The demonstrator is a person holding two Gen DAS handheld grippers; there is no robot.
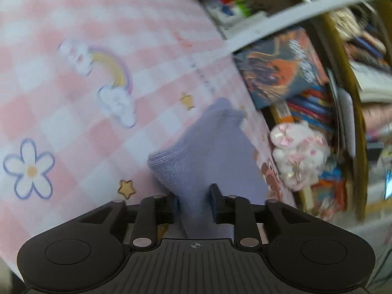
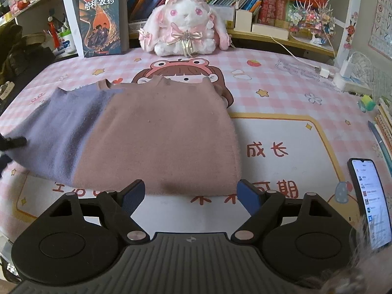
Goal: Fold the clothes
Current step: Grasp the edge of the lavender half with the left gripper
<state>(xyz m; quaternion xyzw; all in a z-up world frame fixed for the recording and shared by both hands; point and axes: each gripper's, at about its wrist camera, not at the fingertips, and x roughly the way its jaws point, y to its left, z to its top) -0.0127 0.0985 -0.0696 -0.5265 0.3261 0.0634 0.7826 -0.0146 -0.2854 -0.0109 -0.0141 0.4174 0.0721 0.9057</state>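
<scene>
you have the left gripper clenched on the purple sleeve of the one sweater, likely so you can carry it across the pink body. the sweater lies flat mid-table, at 12 o'clock from your right gripper, which hangs released and empty. one plush rabbit, one phone.

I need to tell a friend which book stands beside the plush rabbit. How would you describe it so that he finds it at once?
Start at the pink checked table mat and look to its far edge, where the white plush rabbit sits. Left of the rabbit one book stands upright, its cover facing you. Unlike the shelved books behind, which show only spines, it shows a dark cover with an orange picture.
</scene>
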